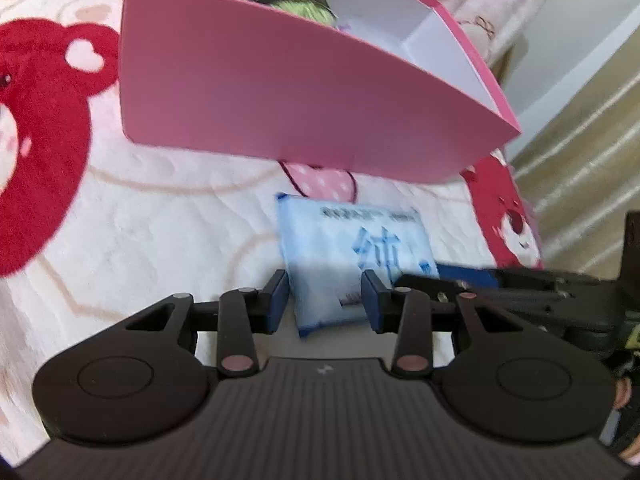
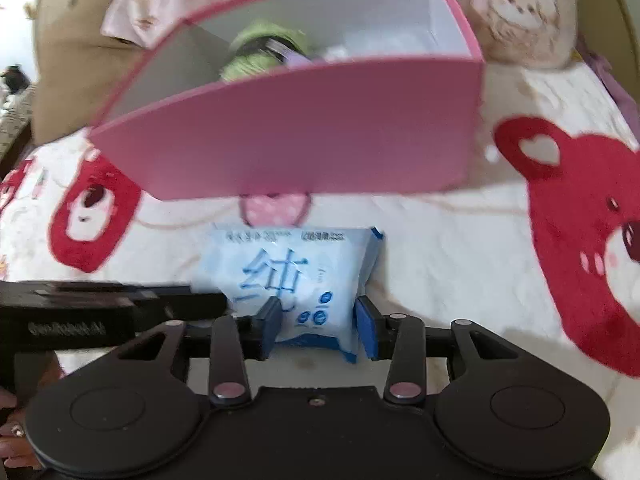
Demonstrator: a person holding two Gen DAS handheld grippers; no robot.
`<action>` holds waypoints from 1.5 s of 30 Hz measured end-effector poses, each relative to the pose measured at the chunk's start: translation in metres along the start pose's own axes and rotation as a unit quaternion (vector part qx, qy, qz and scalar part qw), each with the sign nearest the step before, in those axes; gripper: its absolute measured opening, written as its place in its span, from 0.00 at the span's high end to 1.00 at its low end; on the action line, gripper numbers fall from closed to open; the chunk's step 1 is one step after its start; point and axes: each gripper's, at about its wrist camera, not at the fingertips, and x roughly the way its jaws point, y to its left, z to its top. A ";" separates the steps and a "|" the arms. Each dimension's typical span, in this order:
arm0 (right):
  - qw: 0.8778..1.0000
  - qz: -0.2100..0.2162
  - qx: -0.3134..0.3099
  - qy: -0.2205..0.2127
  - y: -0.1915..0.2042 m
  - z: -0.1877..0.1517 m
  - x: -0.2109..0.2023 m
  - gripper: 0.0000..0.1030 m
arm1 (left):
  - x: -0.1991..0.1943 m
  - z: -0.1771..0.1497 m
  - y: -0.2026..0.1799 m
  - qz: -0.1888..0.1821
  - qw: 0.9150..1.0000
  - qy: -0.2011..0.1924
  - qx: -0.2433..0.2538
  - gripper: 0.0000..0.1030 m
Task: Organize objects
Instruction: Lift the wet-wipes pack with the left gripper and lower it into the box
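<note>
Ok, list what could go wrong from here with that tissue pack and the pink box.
1. Both the left gripper and the right gripper straddle the same soft tissue pack; pulling apart could tear or drop it.
2. The pink box has a tall front wall right behind the pack, so a low lift may knock it.
3. The box already holds a green yarn skein; the pack may land on top.

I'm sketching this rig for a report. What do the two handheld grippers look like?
Both look alike: the left gripper and right gripper have matte black bodies with ribbed tops, two round disc housings, black linkage arms with pinkish-silver pivot pins, and blue pads on the fingers. The left gripper's side carries faint white lettering.
</note>
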 end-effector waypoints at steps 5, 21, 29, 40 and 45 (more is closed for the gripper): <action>1.000 0.015 0.017 0.003 -0.006 -0.002 0.000 0.50 | 0.011 0.005 0.001 0.000 1.000 -0.003 0.002 0.63; 0.999 0.029 0.009 -0.045 0.020 -0.002 -0.057 0.47 | -0.052 0.020 -0.039 -0.033 0.998 0.003 0.044 0.62; 0.994 0.015 -0.044 -0.096 0.056 0.005 -0.124 0.47 | -0.114 0.043 -0.070 -0.029 0.996 -0.021 0.080 0.62; 0.978 -0.012 -0.115 -0.176 0.078 0.057 -0.183 0.59 | -0.166 0.098 -0.104 -0.016 0.990 -0.089 0.109 0.62; 0.978 -0.019 -0.109 -0.174 0.066 0.103 -0.175 0.61 | -0.145 0.145 -0.106 -0.006 0.992 -0.082 0.096 0.62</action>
